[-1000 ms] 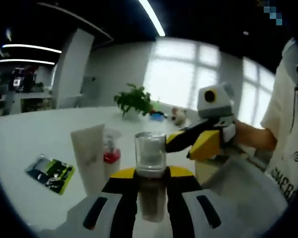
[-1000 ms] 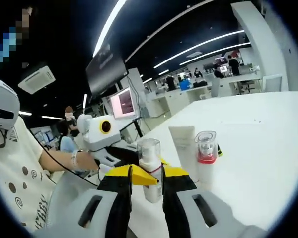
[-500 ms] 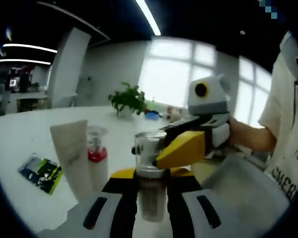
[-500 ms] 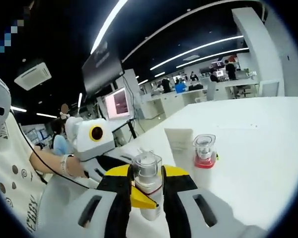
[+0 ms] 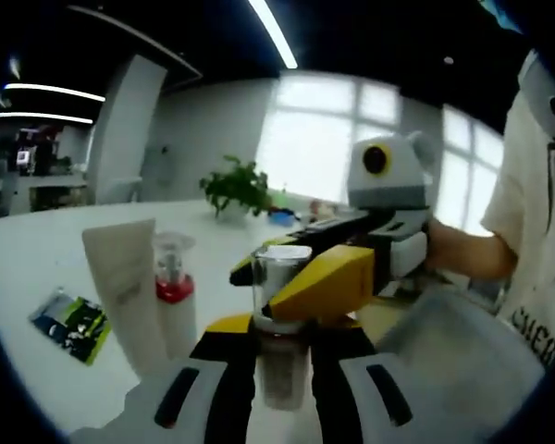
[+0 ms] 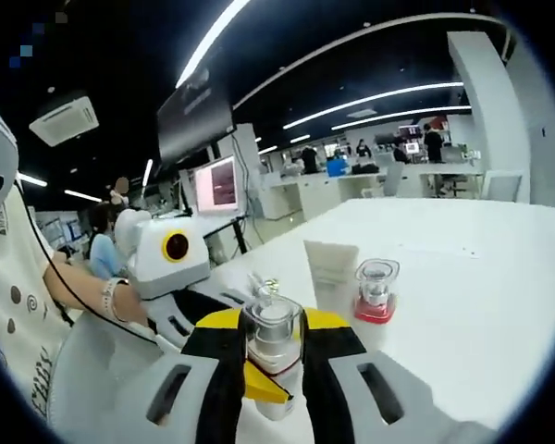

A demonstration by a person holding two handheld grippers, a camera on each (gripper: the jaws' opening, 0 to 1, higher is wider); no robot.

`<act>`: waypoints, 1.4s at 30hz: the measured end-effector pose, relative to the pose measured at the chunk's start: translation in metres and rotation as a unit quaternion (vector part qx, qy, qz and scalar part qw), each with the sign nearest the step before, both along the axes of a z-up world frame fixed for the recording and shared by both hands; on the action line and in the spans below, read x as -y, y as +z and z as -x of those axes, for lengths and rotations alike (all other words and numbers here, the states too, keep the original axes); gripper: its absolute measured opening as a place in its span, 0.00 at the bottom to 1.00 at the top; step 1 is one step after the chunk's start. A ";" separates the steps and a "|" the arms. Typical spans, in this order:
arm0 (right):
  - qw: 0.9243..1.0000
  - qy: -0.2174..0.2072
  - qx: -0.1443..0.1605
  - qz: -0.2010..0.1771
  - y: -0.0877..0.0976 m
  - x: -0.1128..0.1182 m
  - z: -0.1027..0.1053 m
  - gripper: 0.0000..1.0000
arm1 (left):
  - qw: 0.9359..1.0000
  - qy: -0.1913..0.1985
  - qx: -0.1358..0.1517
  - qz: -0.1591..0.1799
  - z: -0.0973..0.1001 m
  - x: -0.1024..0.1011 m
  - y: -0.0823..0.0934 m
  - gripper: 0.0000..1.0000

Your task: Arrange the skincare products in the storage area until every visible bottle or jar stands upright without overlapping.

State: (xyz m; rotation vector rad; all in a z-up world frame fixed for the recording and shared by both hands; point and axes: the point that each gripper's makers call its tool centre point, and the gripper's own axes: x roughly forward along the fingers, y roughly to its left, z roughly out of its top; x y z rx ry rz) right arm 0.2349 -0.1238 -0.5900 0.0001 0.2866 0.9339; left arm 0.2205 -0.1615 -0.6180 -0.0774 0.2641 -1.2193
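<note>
A bottle with a clear cap point(image 5: 282, 319) stands upright between my left gripper's point(image 5: 282, 356) jaws, which are shut on its body. My right gripper point(image 5: 291, 277) reaches in from the right, one yellow jaw on each side of the cap and close to it. In the right gripper view the same cap point(image 6: 272, 326) sits between my right gripper's point(image 6: 273, 347) jaws, and the left gripper point(image 6: 171, 268) is held by a hand on the left. A white tube point(image 5: 122, 282) point(image 6: 330, 273) and a small bottle with a red band point(image 5: 173, 276) point(image 6: 376, 291) stand upright on the white table.
A green and black leaflet point(image 5: 69, 324) lies on the table point(image 5: 37, 259) left of the tube. A white bin point(image 5: 444, 356) sits at the right, beside the person's shirt. A potted plant point(image 5: 236, 190) stands far back. Desks and people are in the distance.
My right gripper has come in from the right and moved its jaws around the bottle's cap. The left gripper keeps hold of the bottle; the tube and red-banded bottle shifted left as the camera moved.
</note>
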 end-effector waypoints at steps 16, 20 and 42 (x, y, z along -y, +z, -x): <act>0.999 0.030 0.027 0.007 -0.017 0.002 -0.007 0.21 | 0.999 -0.008 0.007 -0.046 -0.003 0.007 -0.024 0.30; 0.999 0.036 0.035 -0.001 -0.020 0.005 -0.012 0.21 | 0.997 0.002 0.013 -0.075 -0.008 0.003 -0.033 0.30; 0.997 0.060 0.045 0.020 -0.054 0.009 -0.028 0.21 | 0.989 0.017 0.010 -0.147 -0.030 0.002 -0.074 0.17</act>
